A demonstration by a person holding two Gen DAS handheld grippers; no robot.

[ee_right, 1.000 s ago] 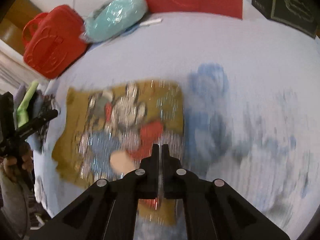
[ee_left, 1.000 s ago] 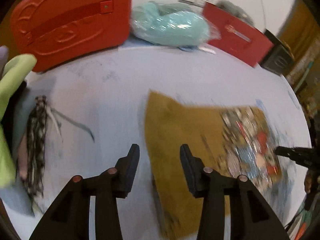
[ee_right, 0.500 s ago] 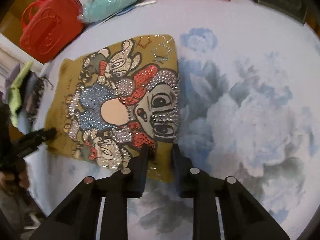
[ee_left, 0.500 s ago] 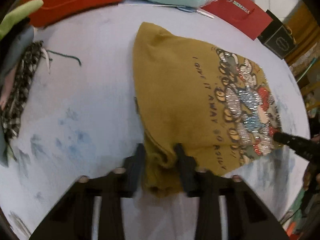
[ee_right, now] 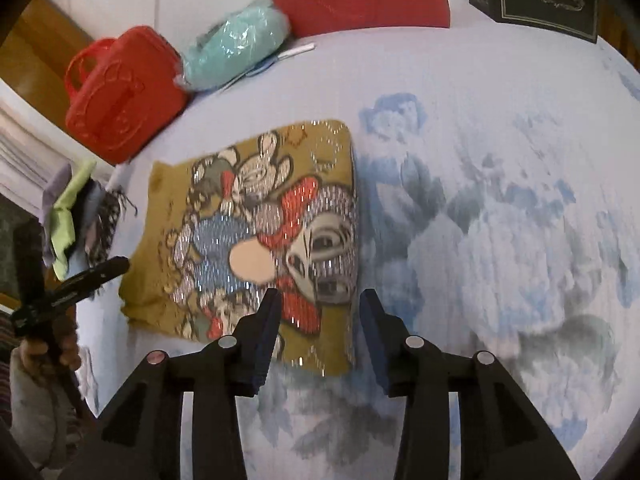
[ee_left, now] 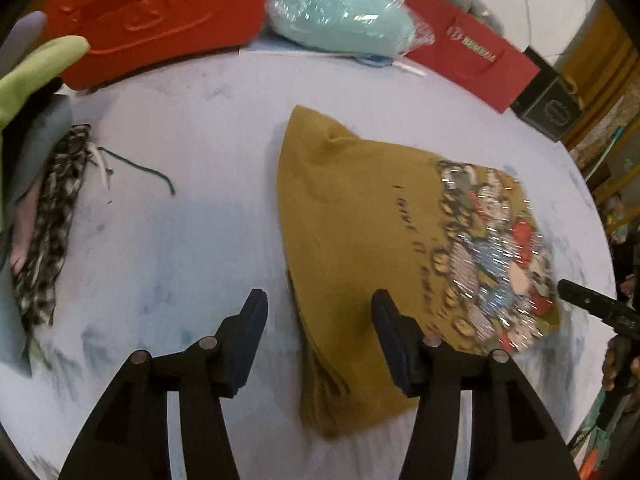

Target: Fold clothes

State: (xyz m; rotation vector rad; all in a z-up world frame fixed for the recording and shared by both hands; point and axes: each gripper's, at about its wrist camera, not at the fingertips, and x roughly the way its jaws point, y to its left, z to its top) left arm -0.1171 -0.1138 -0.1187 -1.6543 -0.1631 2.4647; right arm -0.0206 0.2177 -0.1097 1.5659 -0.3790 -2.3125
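Released since half a second ago, the folded mustard shirt point(ee_left: 360, 216) lies flat; both the left gripper point(ee_left: 318, 312) and the right gripper point(ee_right: 316, 312) are held spread wide above its near edges.

1. The left gripper point(ee_left: 318, 310) sat at the bottom centre of its own frame, its fingers point(ee_left: 252, 320) spread wide and gripping nothing.
2. The right gripper point(ee_right: 318, 312) filled the lower middle of its frame, fingers point(ee_right: 269, 320) likewise parted and empty.
3. The left gripper also appeared at the left edge of the right view, held in a hand point(ee_right: 60, 350).

Sheeted bed point(ee_right: 500, 128), seemingly, bearing shirt point(ee_left: 360, 216).
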